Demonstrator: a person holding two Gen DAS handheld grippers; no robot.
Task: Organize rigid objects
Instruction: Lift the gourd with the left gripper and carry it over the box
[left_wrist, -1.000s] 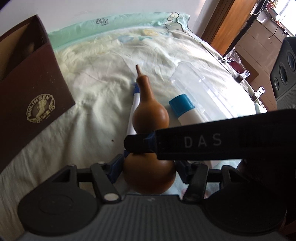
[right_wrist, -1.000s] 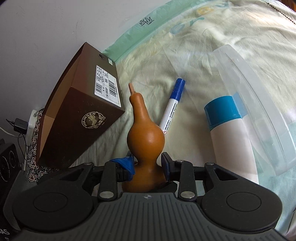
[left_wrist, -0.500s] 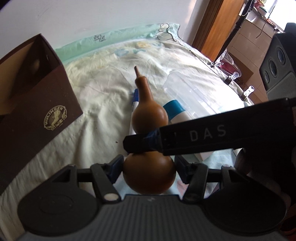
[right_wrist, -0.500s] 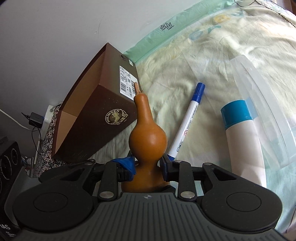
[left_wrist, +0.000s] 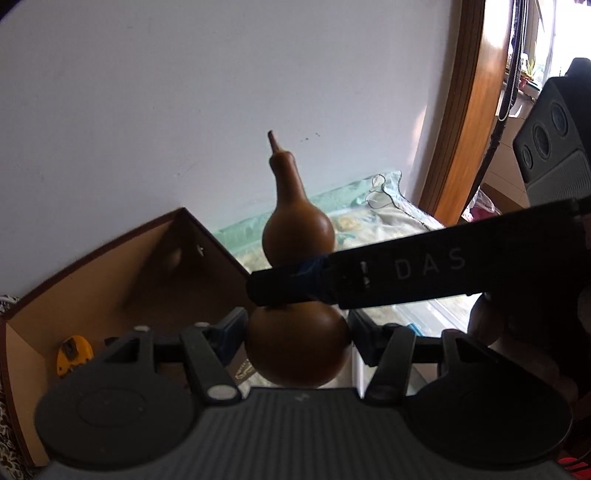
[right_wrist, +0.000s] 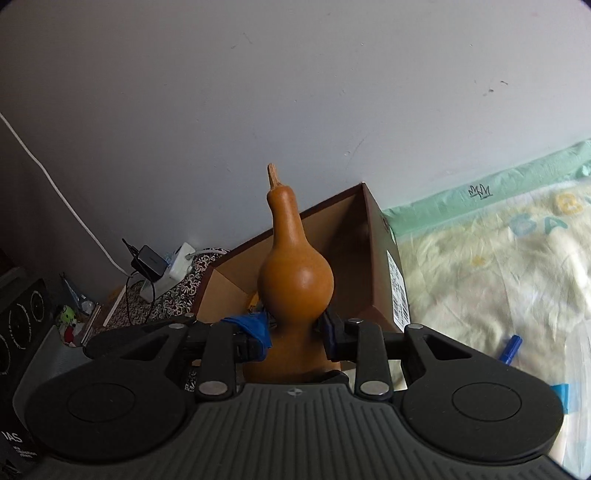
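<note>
A brown gourd (left_wrist: 297, 236) is held upright in the air by both grippers. My left gripper (left_wrist: 297, 332) is shut on its lower bulb. My right gripper (right_wrist: 293, 332) is shut on its narrow waist; its finger crosses the left wrist view as a dark bar (left_wrist: 388, 273). The gourd also shows in the right wrist view (right_wrist: 295, 280), in front of an open brown shoe box (right_wrist: 365, 236). The box (left_wrist: 122, 266) lies just behind and below the gourd, with a yellow object (left_wrist: 74, 352) inside.
A blue marker (right_wrist: 511, 347) and a clear plastic tray (left_wrist: 439, 314) lie on the pale bedsheet (right_wrist: 498, 266). A white wall stands behind. A power strip with charger (right_wrist: 159, 266) sits left of the box. A black speaker (left_wrist: 550, 136) stands at right.
Both grippers have lifted the gourd up off the bed and carried it left toward the open box. The views tilted up toward the wall.
</note>
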